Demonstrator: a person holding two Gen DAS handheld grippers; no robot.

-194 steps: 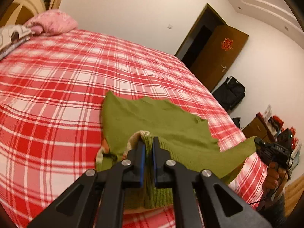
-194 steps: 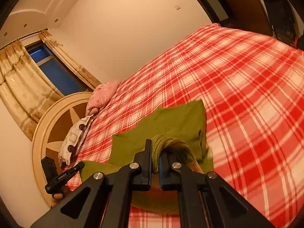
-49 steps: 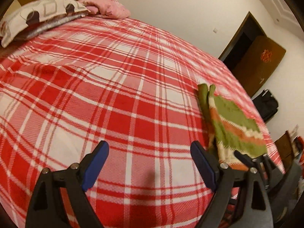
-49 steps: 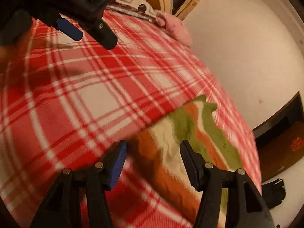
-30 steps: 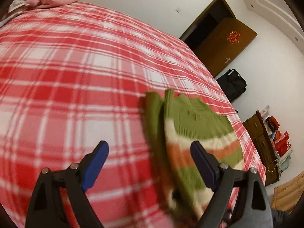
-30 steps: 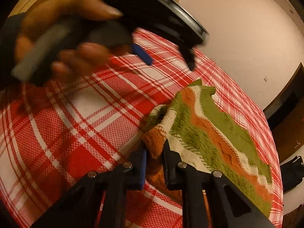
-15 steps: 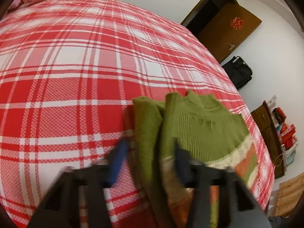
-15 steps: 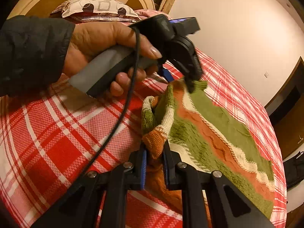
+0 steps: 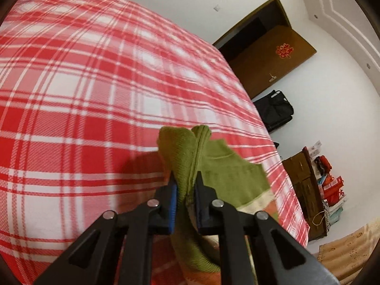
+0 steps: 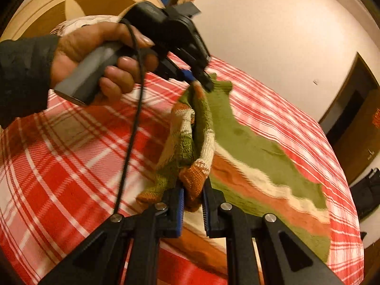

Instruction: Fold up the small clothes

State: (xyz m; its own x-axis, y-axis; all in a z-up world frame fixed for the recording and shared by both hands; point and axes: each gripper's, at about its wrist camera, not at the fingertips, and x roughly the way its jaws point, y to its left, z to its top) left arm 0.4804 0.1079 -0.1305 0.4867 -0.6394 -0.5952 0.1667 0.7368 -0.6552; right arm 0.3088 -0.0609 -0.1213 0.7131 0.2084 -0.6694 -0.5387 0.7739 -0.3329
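Note:
A small knitted sweater (image 10: 256,156), olive green with orange and cream stripes, lies folded on the red plaid bed (image 10: 59,166). My left gripper (image 9: 186,180) is shut on the sweater's (image 9: 225,168) green folded edge and lifts it a little. In the right wrist view the left gripper (image 10: 199,80) shows in a hand, pinching the sweater's far end. My right gripper (image 10: 192,187) is shut on the orange and cream near corner, and the cloth hangs between the two grips.
The plaid bed (image 9: 83,95) fills both views. A brown door (image 9: 273,59), a black bag (image 9: 275,111) and a wooden cabinet (image 9: 306,185) with red items stand past the bed's right side. A round headboard (image 10: 78,7) and pillow are behind the hand.
My left gripper, open half a second ago, has shut on the green edge and raised it. My right gripper stays shut on the striped corner and has lifted it.

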